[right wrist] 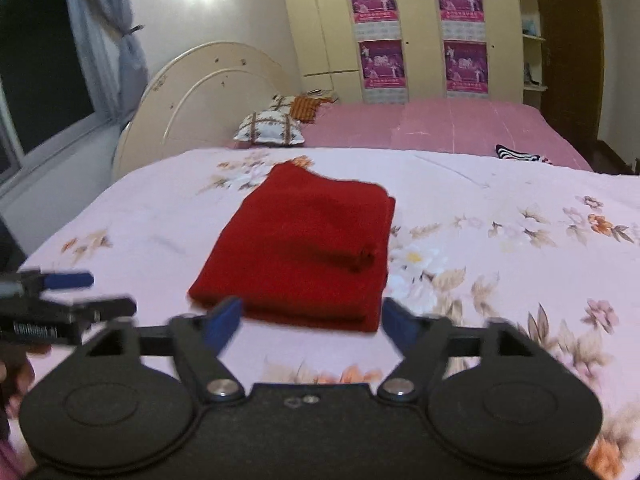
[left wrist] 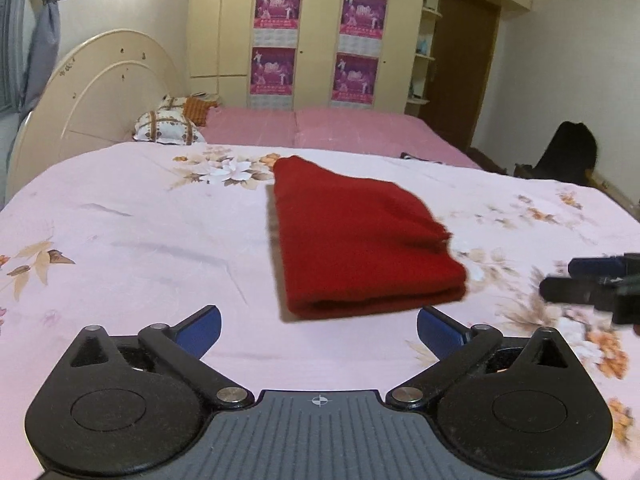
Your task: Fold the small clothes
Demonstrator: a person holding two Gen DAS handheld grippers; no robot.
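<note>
Wrist views show both tools, left (left wrist: pixel 318 330) and right (right wrist: pixel 312 320), spread wide, empty, near red cloth (left wrist: pixel 360 240)

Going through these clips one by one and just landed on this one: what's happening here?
A person is folding small clothes on a bed with a handheld gripper in each hand. A red garment lies folded into a compact rectangle on the floral bedsheet. Neither gripper holds it: the left gripper and the right gripper both sit just short of its near edge, jaws wide open and empty. The fold looks finished.
</note>
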